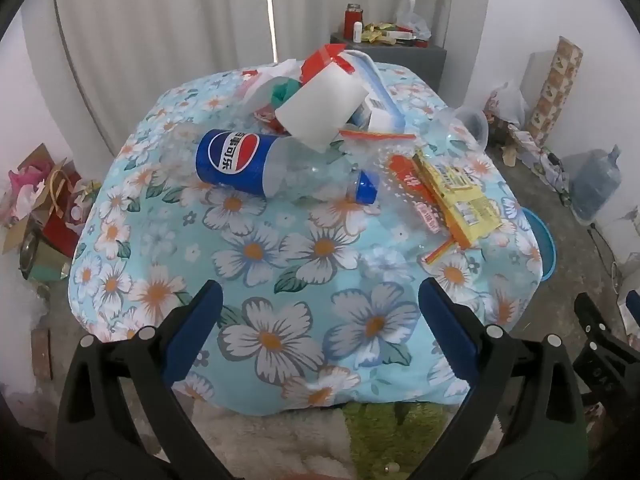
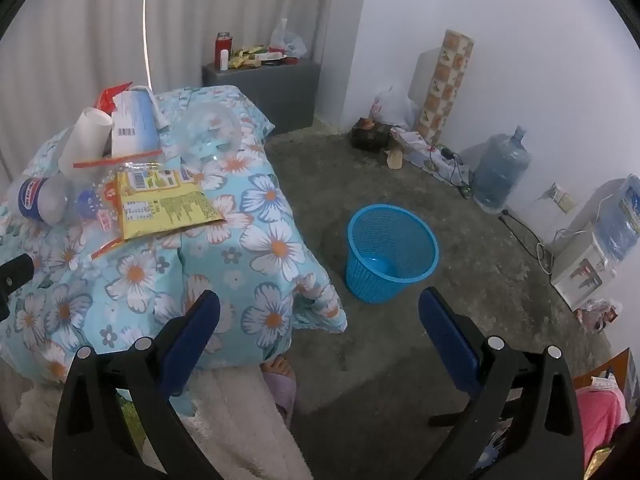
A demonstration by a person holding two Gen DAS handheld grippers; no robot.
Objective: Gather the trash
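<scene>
Trash lies on a table under a floral blue cloth (image 1: 304, 288). A clear Pepsi bottle (image 1: 256, 164) with a blue cap lies on its side in the middle. Behind it are a white paper cup (image 1: 324, 110), boxes and wrappers. A yellow packet (image 1: 456, 192) in clear plastic lies to the right; it also shows in the right wrist view (image 2: 160, 204). My left gripper (image 1: 320, 312) is open and empty above the near part of the table. My right gripper (image 2: 320, 320) is open and empty over the table's right edge. A blue mesh bin (image 2: 390, 252) stands empty on the floor.
A grey cabinet (image 2: 280, 92) with bottles and packets stands at the back wall. Water jugs (image 2: 500, 172), a patterned roll (image 2: 448, 84), bags and cables line the right wall. A clutter of bags and paper (image 1: 40, 208) lies on the floor to the left.
</scene>
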